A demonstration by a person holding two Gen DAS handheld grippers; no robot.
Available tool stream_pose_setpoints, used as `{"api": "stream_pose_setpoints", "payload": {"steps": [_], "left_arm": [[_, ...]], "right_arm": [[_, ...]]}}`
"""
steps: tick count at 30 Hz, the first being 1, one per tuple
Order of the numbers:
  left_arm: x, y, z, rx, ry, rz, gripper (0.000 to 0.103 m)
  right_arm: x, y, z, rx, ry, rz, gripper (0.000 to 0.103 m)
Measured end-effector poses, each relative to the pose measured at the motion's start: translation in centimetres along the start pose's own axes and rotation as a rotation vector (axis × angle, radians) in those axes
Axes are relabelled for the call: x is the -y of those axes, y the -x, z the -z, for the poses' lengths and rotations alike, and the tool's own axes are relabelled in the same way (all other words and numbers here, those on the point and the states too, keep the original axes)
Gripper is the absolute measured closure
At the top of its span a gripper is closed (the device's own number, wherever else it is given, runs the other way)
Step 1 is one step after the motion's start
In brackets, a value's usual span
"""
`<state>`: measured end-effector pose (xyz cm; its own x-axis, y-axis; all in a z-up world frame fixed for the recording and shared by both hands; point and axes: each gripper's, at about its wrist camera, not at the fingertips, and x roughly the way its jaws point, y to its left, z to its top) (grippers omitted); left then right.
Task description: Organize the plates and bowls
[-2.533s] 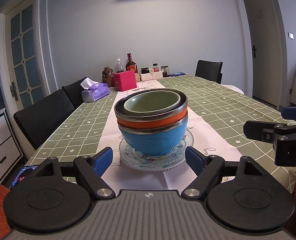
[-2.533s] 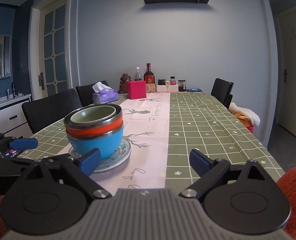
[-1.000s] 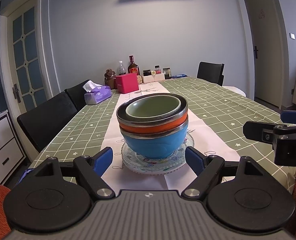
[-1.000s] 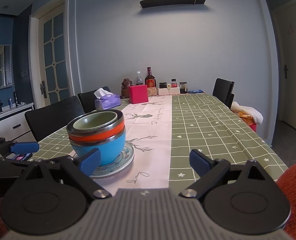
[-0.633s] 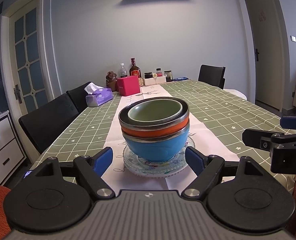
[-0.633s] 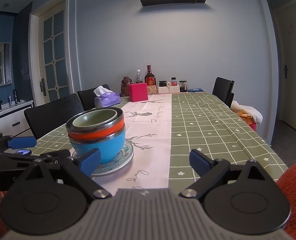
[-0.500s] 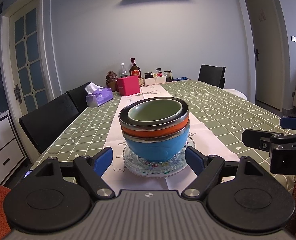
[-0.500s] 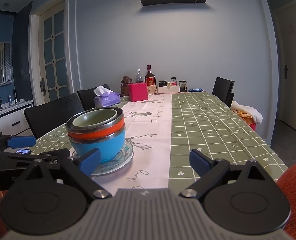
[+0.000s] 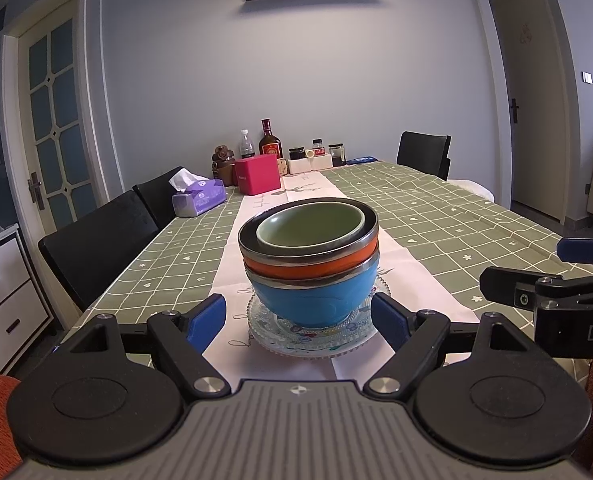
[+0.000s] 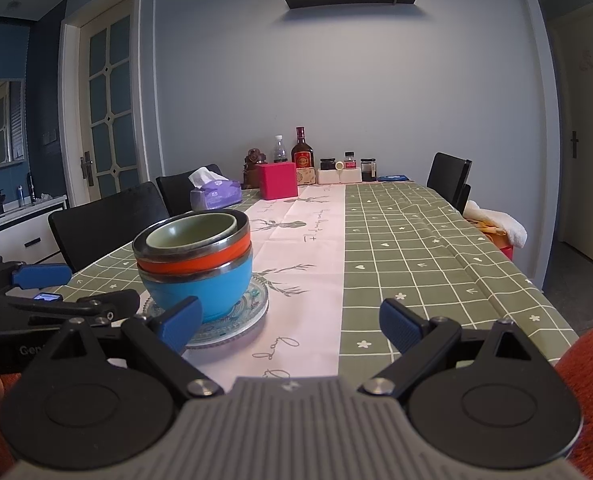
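left tongs (image 9: 300,322) wide | right tongs (image 9: 544,276) marked "DA" | bowls (image 9: 310,264) unlabelled

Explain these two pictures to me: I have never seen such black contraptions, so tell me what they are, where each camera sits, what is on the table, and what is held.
No robot here: a person holds a hand tool in each hand, each with two blue-tipped fingers and a wide-angle camera looking forward along them. One picture is from the left gripper, the other from the right gripper; each also shows the other tool at its edge.

On the table, which has a green checked cloth and a pale runner, stands a glass plate. On it is a stack: a blue bowl, an orange bowl in that, and a green bowl on top. At the far end are a tissue pack, a pink box and bottles.

Both pairs of fingers are spread open. Nothing is held.
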<state>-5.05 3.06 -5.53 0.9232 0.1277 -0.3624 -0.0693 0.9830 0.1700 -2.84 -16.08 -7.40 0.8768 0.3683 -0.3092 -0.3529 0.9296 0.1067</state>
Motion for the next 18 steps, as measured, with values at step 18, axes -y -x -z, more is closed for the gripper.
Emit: {"api": "stream_pose_setpoints", "payload": {"steps": [18], "left_arm": [[-0.08, 0.00, -0.16, -0.004, 0.006, 0.006, 0.007]], "right_arm": [[-0.16, -0.15, 0.11, -0.006, 0.001, -0.003, 0.010]]}}
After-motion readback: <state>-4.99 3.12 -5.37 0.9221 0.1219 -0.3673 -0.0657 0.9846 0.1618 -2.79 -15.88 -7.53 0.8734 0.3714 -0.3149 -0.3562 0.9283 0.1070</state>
